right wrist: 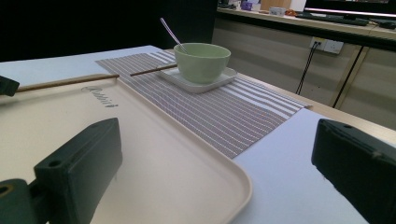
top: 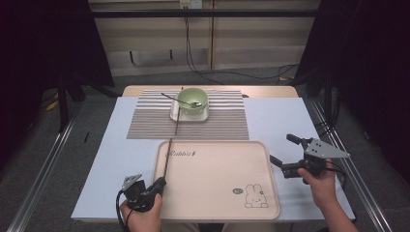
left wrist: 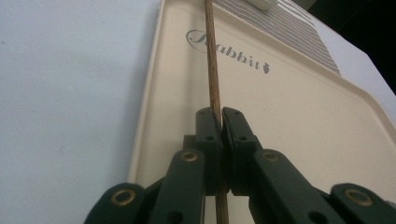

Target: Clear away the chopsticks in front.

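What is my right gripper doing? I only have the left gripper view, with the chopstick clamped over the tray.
Observer: The right gripper is open and holds nothing, beside the tray's right edge.
Operator: Is there a second chopstick?
Observer: Yes, a second chopstick lies on the striped placemat, beside the white plate.
Operator: What's on that plate?
Observer: A green bowl with a metal spoon in it.

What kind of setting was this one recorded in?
Probably a lab recording station staged as a dining table: a white table framed by metal rails and black curtains, with a striped placemat, green bowl and tray laid out.
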